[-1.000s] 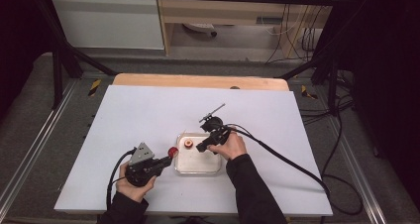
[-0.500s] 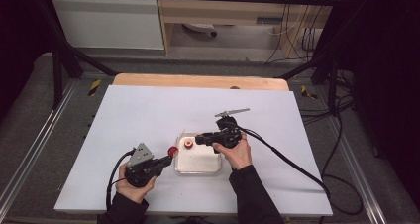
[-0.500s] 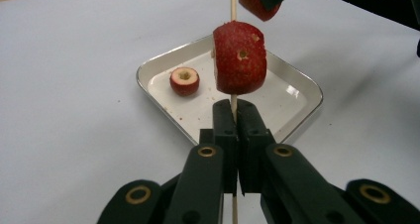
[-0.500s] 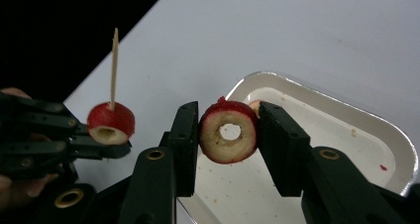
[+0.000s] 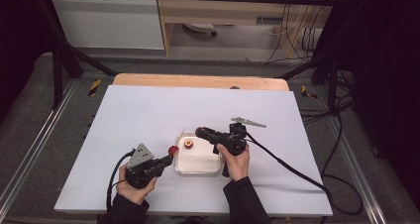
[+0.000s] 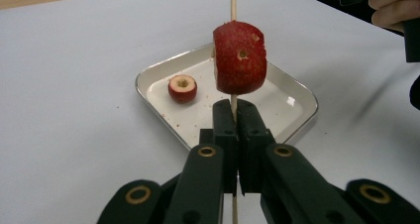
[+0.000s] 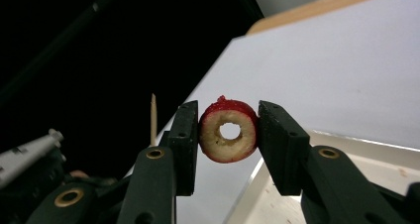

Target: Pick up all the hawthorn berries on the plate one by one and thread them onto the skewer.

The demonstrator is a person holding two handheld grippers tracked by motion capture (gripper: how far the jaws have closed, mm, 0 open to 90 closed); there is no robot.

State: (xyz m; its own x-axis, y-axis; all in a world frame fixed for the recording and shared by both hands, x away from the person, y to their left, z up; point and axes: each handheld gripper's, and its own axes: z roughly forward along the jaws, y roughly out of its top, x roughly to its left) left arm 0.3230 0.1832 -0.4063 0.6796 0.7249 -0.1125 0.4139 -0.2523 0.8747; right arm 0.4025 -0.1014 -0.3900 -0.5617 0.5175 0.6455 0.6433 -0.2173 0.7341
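My left gripper (image 6: 233, 110) is shut on a thin wooden skewer (image 6: 232, 6) that stands upright, with a red cored fruit piece (image 6: 239, 58) threaded on it just above the jaws. In the high view this gripper (image 5: 167, 156) sits at the left edge of a small metal tray (image 5: 198, 170). My right gripper (image 7: 228, 116) is shut on a second fruit piece (image 7: 228, 131), a red ring with a pale cut face and a hole through its middle. It hovers over the tray's far side (image 5: 199, 131), pointing left. The skewer's tip (image 7: 153, 112) shows just left of it. Another cored fruit (image 6: 182, 87) lies in the tray (image 6: 297, 92).
The tray rests near the front middle of a white tabletop (image 5: 148, 115) with a wooden strip (image 5: 198, 81) along the far edge. Cables (image 5: 292, 169) trail right from the right gripper and loop beside the left hand (image 5: 115, 177). Dark framing rails border the table.
My right gripper has lifted off the tray and swung level, now pointing left toward the skewer with the fruit ring in its jaws. The left gripper has stayed nearly still.
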